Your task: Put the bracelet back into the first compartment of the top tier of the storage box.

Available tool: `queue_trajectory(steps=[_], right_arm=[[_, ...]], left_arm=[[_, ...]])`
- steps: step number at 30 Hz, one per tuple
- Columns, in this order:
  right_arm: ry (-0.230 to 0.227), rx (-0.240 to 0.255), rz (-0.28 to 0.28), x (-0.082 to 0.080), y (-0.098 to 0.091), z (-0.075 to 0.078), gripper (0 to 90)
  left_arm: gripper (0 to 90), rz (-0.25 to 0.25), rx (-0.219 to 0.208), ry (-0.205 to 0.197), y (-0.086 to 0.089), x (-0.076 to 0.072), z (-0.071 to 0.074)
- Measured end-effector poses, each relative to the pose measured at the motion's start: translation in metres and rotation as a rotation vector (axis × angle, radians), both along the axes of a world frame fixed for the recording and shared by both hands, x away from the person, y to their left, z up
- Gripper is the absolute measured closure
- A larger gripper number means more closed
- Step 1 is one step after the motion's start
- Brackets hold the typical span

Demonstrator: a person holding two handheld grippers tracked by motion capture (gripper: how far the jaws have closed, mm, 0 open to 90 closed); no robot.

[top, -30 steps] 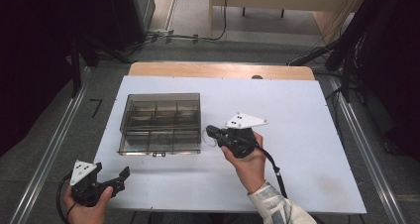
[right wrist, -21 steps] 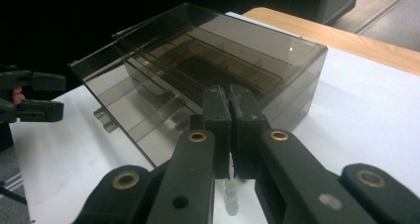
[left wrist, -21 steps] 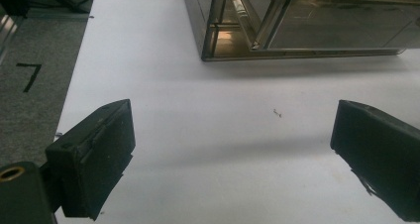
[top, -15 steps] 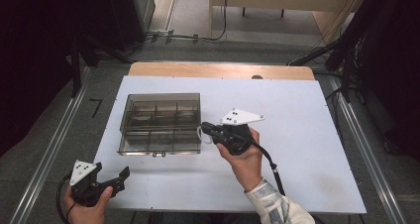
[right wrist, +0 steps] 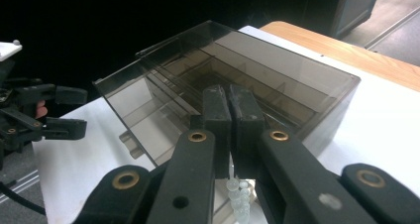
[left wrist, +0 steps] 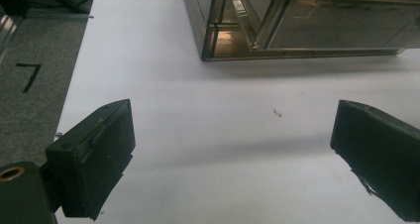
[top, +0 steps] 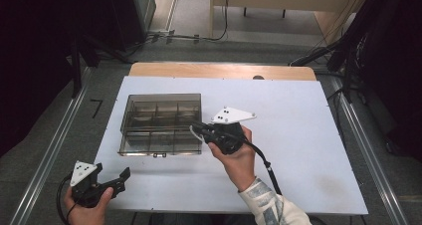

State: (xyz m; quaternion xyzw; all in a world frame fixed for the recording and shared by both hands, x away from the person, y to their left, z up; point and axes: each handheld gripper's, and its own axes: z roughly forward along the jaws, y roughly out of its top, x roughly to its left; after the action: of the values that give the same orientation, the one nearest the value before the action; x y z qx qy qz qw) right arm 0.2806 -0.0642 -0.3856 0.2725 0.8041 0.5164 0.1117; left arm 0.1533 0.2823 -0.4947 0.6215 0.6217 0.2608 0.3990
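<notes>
High view: one smoky transparent plastic compartment box (top: 160, 124) on the white table (top: 298, 130), two grippers.
Left gripper view: left gripper (left wrist: 233, 154) spread wide over bare tabletop, near the box's corner. Right gripper view: right gripper (right wrist: 229, 105) pinches one string of small white beads (right wrist: 237, 196) over the box's edge.

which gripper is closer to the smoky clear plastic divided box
Right. The right gripper sits at the smoky clear plastic divided box's right edge, jaws shut on a string of pale beads. The left gripper sits open off the table's near-left corner, apart from the box.
</notes>
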Motion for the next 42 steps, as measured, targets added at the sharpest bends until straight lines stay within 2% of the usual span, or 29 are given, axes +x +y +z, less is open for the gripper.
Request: queue_trajectory(steps=[21, 42], right_arm=[[-0.002, -0.008, 0.058, 0.002, 0.040, 0.001, 85.2], [0.008, -0.022, 0.112, 0.003, 0.077, -0.004, 85.1]], left_arm=[[4.1, -0.008, -0.007, 0.004, 0.000, 0.001, -0.001], [4.1, -0.028, -0.013, 0.015, -0.001, 0.002, -0.002]])
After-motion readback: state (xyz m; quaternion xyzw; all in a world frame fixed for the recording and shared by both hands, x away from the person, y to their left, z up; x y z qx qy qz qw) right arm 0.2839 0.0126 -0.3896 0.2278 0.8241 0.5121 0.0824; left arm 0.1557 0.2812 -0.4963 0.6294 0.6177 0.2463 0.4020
